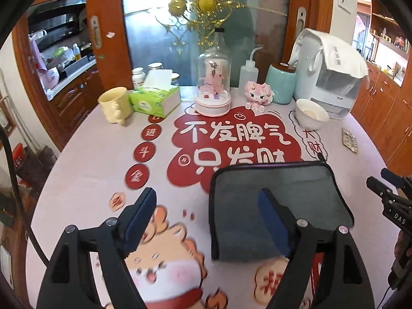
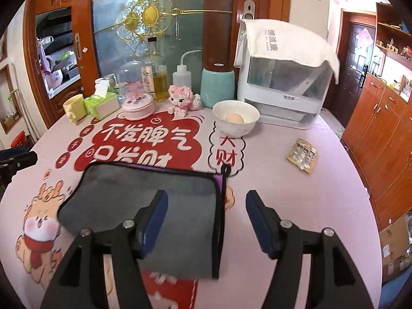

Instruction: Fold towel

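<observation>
A grey towel (image 1: 298, 193) with black trim and a purple underside lies folded flat on the printed tablecloth; it also shows in the right wrist view (image 2: 144, 193). My left gripper (image 1: 206, 221) is open and empty, hovering over the towel's left edge, one finger (image 1: 273, 221) above the cloth. My right gripper (image 2: 204, 221) is open and empty, straddling the towel's right edge, its left finger (image 2: 152, 221) above the cloth. The right gripper also shows at the right edge of the left wrist view (image 1: 386, 193).
At the back of the table stand a yellow mug (image 1: 114, 104), tissue box (image 1: 154, 97), glass dome (image 1: 213, 82), pink brick toy (image 1: 258, 95), teal jar (image 1: 280, 83), white bowl with an egg (image 2: 235, 118) and a water dispenser (image 2: 283, 82). A foil packet (image 2: 302, 158) lies right.
</observation>
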Motion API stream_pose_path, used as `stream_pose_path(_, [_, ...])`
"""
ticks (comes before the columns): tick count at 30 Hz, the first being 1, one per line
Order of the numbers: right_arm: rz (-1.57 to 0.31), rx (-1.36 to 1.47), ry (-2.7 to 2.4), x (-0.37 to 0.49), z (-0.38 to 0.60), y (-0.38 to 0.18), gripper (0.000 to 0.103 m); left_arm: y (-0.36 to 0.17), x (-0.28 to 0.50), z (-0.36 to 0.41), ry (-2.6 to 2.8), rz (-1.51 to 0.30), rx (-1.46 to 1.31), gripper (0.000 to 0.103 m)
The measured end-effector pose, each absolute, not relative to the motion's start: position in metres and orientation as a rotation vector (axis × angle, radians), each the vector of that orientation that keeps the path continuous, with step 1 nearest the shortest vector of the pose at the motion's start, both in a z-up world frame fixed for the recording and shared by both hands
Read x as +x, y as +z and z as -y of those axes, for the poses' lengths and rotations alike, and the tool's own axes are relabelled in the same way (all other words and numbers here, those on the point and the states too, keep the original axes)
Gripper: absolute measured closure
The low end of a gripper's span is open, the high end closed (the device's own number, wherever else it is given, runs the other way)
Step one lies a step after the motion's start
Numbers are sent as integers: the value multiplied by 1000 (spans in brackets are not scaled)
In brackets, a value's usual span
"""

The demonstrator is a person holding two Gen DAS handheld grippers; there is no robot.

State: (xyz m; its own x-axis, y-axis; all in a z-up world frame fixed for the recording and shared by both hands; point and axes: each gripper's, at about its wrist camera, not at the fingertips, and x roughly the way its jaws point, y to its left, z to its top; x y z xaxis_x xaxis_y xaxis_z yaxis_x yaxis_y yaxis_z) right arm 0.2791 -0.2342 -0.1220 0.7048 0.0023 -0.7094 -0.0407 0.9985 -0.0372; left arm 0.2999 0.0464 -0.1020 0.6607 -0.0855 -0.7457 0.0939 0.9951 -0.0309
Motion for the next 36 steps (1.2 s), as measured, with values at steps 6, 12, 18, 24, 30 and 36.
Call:
stream_pose_path(6, [-775, -21, 9, 217, 217, -106, 22, -84, 235, -69, -135, -858, -8, 20])
stream_pose_path(12, [-768, -4, -14, 153, 193, -96, 10, -77, 173, -88, -157, -857, -7, 20])
stream_pose_path(18, [-812, 31, -33, 101, 181, -99, 5, -74, 124, -102, -124, -869, -1, 20])
stream_pose_path(24, [-898, 55, -79, 66, 175, -108, 0, -75, 80, -101, -110, -888, 4, 20])
stream_pose_path(30, [-988, 77, -53, 42, 177, -124, 0, -100, 58, -83, -129, -980, 17, 19])
stream_pose_path(36, [-1034, 120, -26, 23, 184, -116, 0, -103, 51, -54, -144, -1041, 14, 19])
